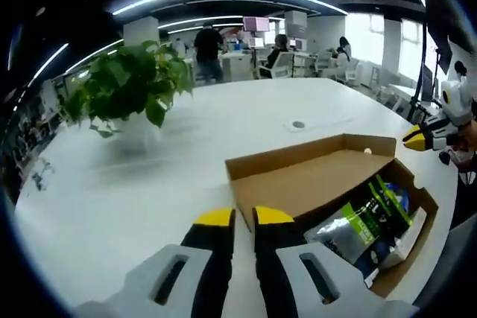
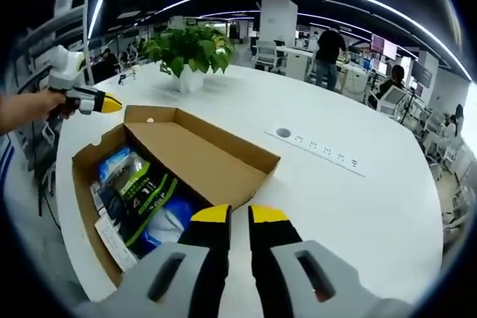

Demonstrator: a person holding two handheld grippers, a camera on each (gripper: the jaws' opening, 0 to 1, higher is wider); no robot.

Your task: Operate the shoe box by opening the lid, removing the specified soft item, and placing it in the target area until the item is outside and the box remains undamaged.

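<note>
The cardboard shoe box (image 1: 313,184) lies open on the white table, its lid folded back. In the tray part lie a green and black packet (image 1: 365,217) and a blue and white soft item (image 1: 391,199). My left gripper (image 1: 244,217) is just in front of the lid's near corner, jaws shut on nothing. The right gripper (image 1: 428,133) hovers beyond the box's far right corner. From the other side, the box (image 2: 194,150) shows the packet (image 2: 141,184) and the soft item (image 2: 168,225). My right gripper (image 2: 240,214) is shut above the box's near wall. A hand holds the left gripper (image 2: 89,100) at the far left.
A potted green plant (image 1: 127,87) (image 2: 190,50) stands on the table (image 1: 223,117) beyond the box. A round cable port (image 2: 283,132) and a row of sockets (image 2: 328,156) sit in the table top. People work at desks in the background.
</note>
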